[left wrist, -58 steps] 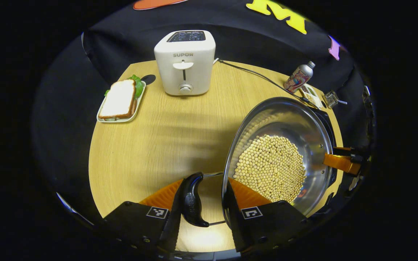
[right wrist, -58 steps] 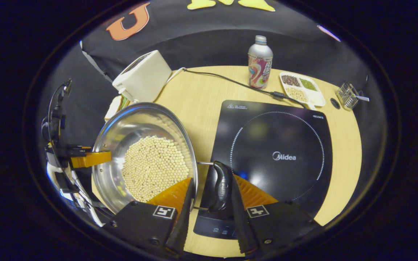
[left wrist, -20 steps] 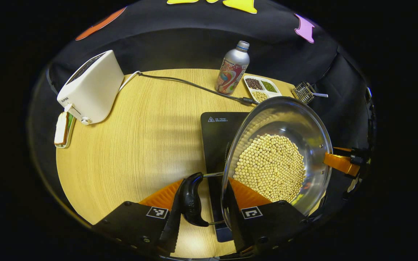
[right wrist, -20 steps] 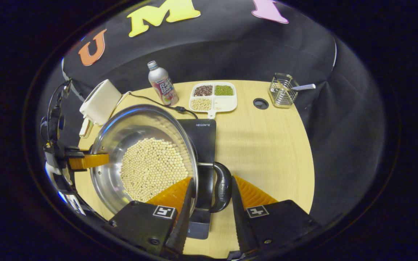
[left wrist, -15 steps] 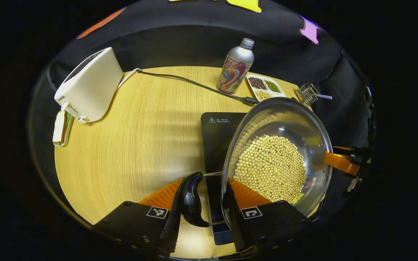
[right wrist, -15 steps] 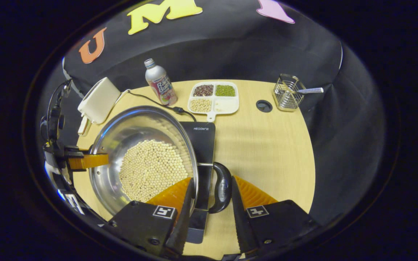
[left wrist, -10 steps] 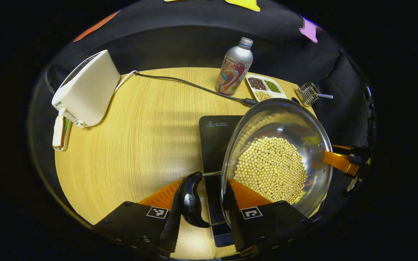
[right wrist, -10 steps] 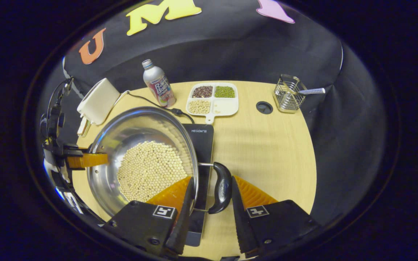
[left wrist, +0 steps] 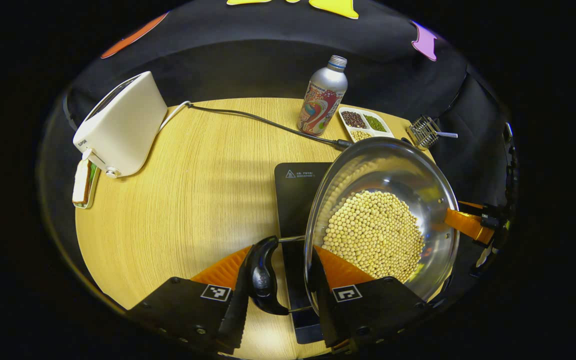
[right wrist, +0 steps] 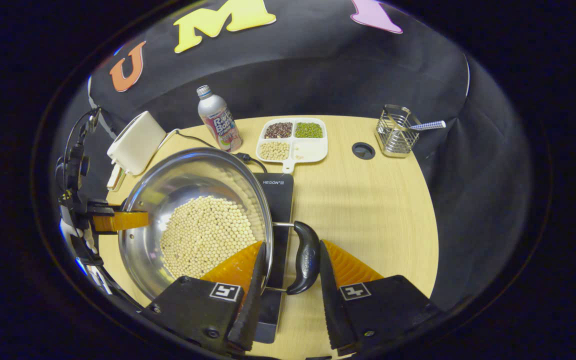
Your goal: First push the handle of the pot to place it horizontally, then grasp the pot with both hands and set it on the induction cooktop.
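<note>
now the pot (left wrist: 383, 220) hangs over the induction cooktop (left wrist: 300, 190), slightly left of centre; left gripper (left wrist: 279, 280) and right gripper (right wrist: 288, 272) each clamp 1 side handle and the rim.

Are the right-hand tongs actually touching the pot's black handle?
Touching. The right gripper view shows the right tongs astride the pot rim, their outer finger against the black handle.

Toaster (left wrist: 120, 127), bottle (left wrist: 323, 97), divided dish (right wrist: 293, 137) (grains inside), wire basket (right wrist: 393, 132).

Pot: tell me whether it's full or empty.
Partly filled: pale beans cover the floor of the pot, leaving its shiny walls bare.
</note>
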Tool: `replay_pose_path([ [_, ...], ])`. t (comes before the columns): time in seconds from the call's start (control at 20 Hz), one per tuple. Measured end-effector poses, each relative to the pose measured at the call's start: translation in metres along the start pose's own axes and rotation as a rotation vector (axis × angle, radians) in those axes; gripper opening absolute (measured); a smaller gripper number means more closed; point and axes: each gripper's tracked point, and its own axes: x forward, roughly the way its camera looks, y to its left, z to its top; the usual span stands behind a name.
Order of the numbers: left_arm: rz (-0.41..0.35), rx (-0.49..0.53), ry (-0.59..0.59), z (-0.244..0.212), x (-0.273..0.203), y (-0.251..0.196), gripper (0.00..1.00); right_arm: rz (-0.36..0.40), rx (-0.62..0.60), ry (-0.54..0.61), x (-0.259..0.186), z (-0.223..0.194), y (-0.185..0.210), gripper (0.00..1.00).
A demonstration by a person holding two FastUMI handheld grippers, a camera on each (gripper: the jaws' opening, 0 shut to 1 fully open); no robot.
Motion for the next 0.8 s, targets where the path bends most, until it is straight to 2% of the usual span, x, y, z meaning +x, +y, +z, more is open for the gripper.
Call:
replay_pose_path([
  [0.25, -0.009, 0.003, 0.003, 0.0, -0.001, -0.001, 0.59, -0.009, 0.006, -0.019, 0.0, -0.001, 0.0, 0.56],
  [0.3, -0.008, -0.003, -0.009, 0.002, 0.0, -0.001, 0.49, -0.01, 0.0, -0.024, -0.001, -0.001, -0.001, 0.56],
  [0.35, -0.003, -0.002, -0.013, 0.001, -0.001, -0.001, 0.59, -0.011, -0.005, -0.031, -0.001, 0.0, -0.002, 0.57],
  [0.4, 0.008, 0.003, -0.037, 0.004, -0.004, 0.0, 0.5, -0.006, -0.018, -0.026, 0.001, -0.003, -0.002, 0.6],
  [0.45, 0.022, 0.013, -0.07, 0.009, -0.007, 0.002, 0.72, -0.008, -0.011, -0.038, 0.0, -0.004, -0.003, 0.71],
  [0.5, 0.04, 0.025, -0.11, 0.014, -0.013, 0.004, 0.66, -0.008, 0.007, -0.062, -0.002, 0.0, -0.002, 0.75],
  [0.55, 0.057, 0.04, -0.153, 0.02, -0.02, 0.006, 0.71, -0.025, 0.019, -0.077, -0.004, -0.002, -0.004, 0.75],
  [0.6, 0.068, 0.054, -0.187, 0.024, -0.022, 0.006, 0.95, -0.03, 0.023, -0.104, -0.01, 0.001, -0.004, 0.75],
  [0.65, 0.084, 0.065, -0.221, 0.026, -0.036, 0.006, 0.99, -0.037, 0.019, -0.133, -0.015, 0.002, -0.002, 0.77],
  [0.8, 0.13, 0.099, -0.279, 0.022, -0.054, 0.009, 0.97, -0.049, -0.022, -0.186, -0.033, 0.001, 0.008, 0.75],
])
